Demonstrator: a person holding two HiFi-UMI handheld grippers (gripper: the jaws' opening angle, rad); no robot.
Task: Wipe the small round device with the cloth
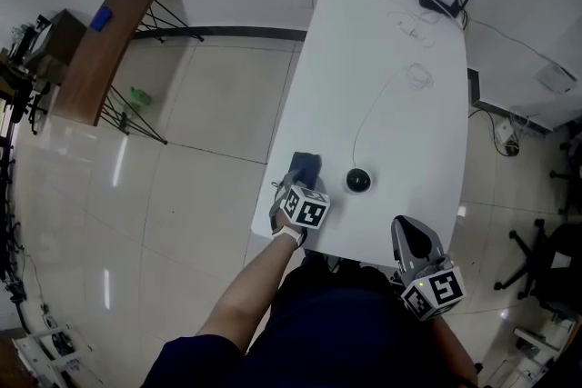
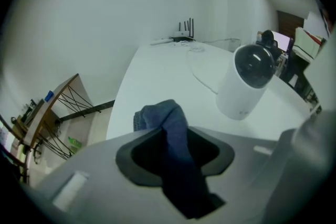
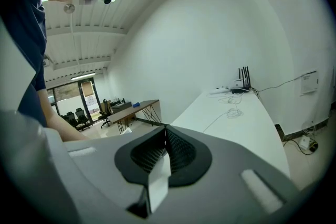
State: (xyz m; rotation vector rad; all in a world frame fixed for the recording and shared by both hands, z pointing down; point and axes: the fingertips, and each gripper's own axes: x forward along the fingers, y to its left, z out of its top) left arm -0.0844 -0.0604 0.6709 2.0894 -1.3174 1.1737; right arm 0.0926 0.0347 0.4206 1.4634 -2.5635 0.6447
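Clearly soft and limp, the crumpled dark blue cloth [image 2: 169,119] is pinched in the left gripper's [image 2: 176,157] jaws on the white table [image 1: 382,86]. The small white round device with its dark dome [image 2: 247,81] stands nearby; it looks light, smooth and tippable. The right gripper's [image 1: 411,236] jaws are closed and empty.

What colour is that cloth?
Dark blue. The left gripper view shows the cloth best.
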